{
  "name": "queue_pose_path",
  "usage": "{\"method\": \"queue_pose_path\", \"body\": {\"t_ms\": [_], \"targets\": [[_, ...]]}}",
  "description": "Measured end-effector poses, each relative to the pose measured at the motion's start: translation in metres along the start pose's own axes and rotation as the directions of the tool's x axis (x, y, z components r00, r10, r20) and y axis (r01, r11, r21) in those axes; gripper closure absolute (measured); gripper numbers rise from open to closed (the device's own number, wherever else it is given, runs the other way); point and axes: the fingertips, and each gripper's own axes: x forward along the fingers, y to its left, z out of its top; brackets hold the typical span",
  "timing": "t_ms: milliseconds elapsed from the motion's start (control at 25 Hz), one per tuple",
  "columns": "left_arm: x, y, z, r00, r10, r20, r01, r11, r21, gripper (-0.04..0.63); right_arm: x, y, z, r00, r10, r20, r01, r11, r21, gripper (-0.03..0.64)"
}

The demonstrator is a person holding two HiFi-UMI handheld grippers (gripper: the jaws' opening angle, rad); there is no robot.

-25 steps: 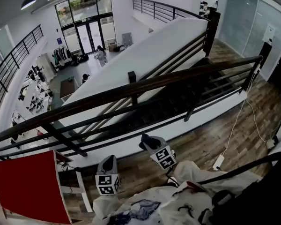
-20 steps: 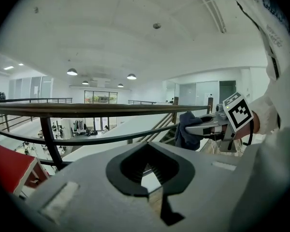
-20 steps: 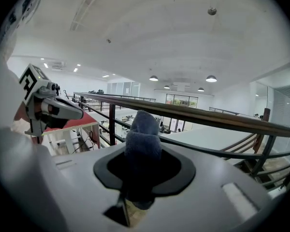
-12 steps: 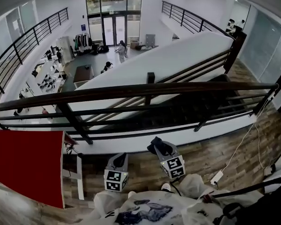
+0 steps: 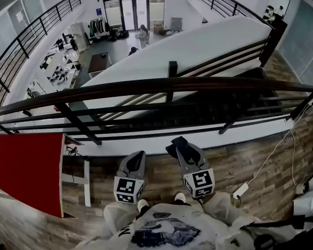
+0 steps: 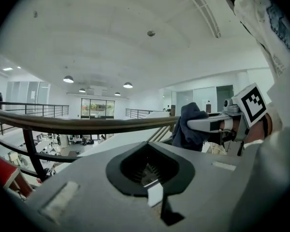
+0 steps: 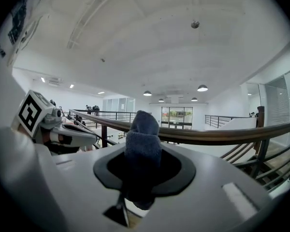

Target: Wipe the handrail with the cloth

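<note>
The dark brown handrail [image 5: 156,86] runs across the head view above several thinner black rails. Both grippers are held below it, apart from it. My right gripper [image 5: 181,149] is shut on a dark blue cloth [image 5: 176,146] that bunches out of its tip. The right gripper view shows the cloth [image 7: 142,139] standing up in front of the handrail [image 7: 222,135]. My left gripper [image 5: 136,160] is beside the right one, shut with nothing in it. The left gripper view has the handrail [image 6: 87,124] ahead and the cloth [image 6: 189,127] at the right.
A red panel [image 5: 26,171] stands at the lower left. A white cable with a plug block [image 5: 241,190] lies on the wooden floor at the right. Beyond the rail a staircase [image 5: 224,108] descends, and an atrium floor with people lies far below.
The head view has swung so the handrail now runs level instead of slanting. Both grippers have moved forward, closer under the rail, the cloth still held in the right one.
</note>
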Motion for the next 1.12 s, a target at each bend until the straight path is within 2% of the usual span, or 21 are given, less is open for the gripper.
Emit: {"method": "queue_pose_path", "body": {"t_ms": [160,400,600,920,1120], "targets": [[0.02,-0.023,0.024,0.999,0.025,0.03,-0.026,0.999,0.039,0.595,-0.011,-0.031,0.002,1.0,-0.015,0.019,0.014,1.0,0.011,0.515],[0.035,-0.072,0.034,0.995,0.048,0.088,-0.055,0.995,0.077,0.595,-0.038,-0.06,-0.015,1.0,0.023,0.018,-0.023,1.0,0.017,0.517],[0.052,-0.106,0.034,0.996,0.035,0.085,-0.042,0.995,0.088,0.595,-0.056,-0.085,-0.025,0.999,0.043,0.011,-0.043,0.999,0.007,0.517],[0.082,-0.129,0.039,0.998,0.02,0.067,-0.027,0.993,0.112,0.595,-0.061,-0.121,-0.03,0.999,0.012,0.031,-0.013,0.999,0.044,0.517],[0.101,-0.132,0.053,0.996,0.019,0.086,-0.031,0.99,0.141,0.595,-0.05,-0.135,-0.023,0.998,0.004,0.059,-0.007,0.999,0.042,0.517]]}}
